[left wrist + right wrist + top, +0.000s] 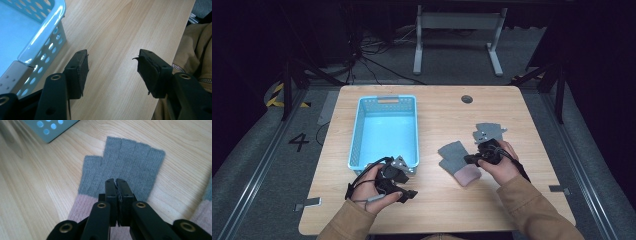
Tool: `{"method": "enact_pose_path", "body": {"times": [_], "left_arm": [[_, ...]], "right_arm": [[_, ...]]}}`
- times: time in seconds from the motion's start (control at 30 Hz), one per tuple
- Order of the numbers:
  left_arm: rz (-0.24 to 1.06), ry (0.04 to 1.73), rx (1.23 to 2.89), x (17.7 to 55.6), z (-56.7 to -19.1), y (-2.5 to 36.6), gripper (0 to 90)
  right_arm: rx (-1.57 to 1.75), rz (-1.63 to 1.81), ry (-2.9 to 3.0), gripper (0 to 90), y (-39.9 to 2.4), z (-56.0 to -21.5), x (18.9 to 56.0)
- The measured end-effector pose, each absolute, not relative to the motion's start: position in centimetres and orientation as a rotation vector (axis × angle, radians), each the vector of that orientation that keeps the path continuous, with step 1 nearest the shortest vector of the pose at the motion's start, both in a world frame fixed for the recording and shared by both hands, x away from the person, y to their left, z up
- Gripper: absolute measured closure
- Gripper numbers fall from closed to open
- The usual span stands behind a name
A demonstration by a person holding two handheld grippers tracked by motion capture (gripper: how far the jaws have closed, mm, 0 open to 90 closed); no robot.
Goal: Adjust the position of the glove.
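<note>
A grey glove with a pink cuff (123,167) lies flat on the wooden table (437,210), right of centre in the high view. Over it, the right gripper (116,181) has its jaws pressed together; whether they pinch the knit cannot be told. At lower left, the left gripper (112,65) stands open and empty, just beside the blue basket (357,130).
</note>
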State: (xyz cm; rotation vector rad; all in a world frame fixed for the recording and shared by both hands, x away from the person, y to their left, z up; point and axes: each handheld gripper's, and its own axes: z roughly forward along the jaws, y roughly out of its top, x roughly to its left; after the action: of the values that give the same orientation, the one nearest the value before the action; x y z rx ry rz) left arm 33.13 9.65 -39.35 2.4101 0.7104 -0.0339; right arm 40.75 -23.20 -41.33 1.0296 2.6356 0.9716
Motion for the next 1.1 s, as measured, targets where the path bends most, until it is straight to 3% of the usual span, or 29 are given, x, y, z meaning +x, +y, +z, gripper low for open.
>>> {"method": "enact_pose_path", "body": {"times": [0.3, 0.6, 0.77, 0.87, 0.93, 1.1], "left_arm": [[-0.021, 0.747, 2.407, 32.6, -39.5, 10.5, 42.8], [-0.02, 0.753, 2.403, 32.4, -39.6, 10.9, 42.6], [-0.027, 0.747, 2.407, 32.6, -39.6, 10.8, 41.8], [-0.027, 0.743, 2.406, 32.6, -39.6, 10.6, 41.8], [-0.027, 0.742, 2.407, 32.6, -39.6, 10.5, 41.8], [-0.033, 0.734, 2.405, 32.7, -39.7, 10.5, 42.0]], "right_arm": [[1.103, 0.959, 2.591, 64.9, -21.8, -42.5, 41.6], [1.101, 0.821, 2.592, 61.2, -20.7, -43.7, 41.7], [1.122, 0.801, 2.589, 63.0, -20.2, -44.2, 41.5], [1.128, 0.808, 2.594, 68.9, -20.2, -44.2, 41.7], [1.134, 0.809, 2.598, 78.3, -20.3, -44.2, 41.7], [1.101, 0.813, 2.617, 85.5, -20.5, -44.0, 41.7]]}}
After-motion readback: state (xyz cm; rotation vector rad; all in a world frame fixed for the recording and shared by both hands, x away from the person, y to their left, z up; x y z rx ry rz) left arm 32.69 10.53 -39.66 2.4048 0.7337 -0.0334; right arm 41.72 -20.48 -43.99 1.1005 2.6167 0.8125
